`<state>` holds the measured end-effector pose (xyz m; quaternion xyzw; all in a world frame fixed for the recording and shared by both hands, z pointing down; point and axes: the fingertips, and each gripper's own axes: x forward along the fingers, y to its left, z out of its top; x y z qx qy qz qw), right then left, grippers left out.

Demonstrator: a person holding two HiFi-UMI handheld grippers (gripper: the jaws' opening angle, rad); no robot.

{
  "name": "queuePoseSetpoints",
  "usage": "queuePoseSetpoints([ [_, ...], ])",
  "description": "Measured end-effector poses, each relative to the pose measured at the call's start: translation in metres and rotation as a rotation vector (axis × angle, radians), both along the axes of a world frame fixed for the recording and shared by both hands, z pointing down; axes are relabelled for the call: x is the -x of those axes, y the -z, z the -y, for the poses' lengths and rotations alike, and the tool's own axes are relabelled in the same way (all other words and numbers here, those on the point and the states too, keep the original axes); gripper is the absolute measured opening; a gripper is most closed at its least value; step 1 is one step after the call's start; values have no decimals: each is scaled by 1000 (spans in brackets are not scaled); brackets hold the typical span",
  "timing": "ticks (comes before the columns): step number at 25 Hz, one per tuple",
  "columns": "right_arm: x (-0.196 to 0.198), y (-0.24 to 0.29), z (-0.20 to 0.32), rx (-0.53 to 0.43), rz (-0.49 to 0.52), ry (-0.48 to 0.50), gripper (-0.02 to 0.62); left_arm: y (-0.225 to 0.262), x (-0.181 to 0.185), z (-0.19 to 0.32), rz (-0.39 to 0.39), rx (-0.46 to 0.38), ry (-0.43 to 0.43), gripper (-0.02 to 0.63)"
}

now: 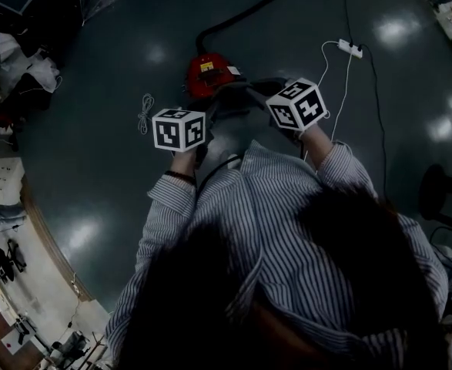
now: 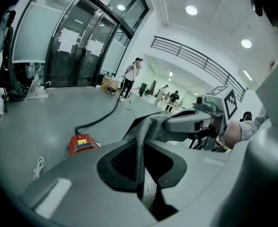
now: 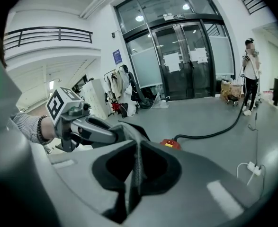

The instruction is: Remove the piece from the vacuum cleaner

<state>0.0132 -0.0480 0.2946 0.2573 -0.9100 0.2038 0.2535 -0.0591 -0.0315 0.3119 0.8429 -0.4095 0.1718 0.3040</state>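
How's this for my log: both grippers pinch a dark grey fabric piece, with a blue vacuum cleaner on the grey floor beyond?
No: the vacuum cleaner is red, per the head view. The left gripper and right gripper do pinch the dark grey fabric piece.

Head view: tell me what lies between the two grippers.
A dark cloth piece stretches from the left gripper to the right gripper, both shut on it; the head view and both gripper views show this.
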Motion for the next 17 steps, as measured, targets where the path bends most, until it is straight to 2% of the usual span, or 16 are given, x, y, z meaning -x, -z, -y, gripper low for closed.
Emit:
queuePoseSetpoints([
  [5,-3,0,2,1,-4,-3,21,-1,-4,2,-25,10,-1,29],
  [17,-3,-6,7,3,-6,5,21,-6,-4,6,-19,18,-14,29],
])
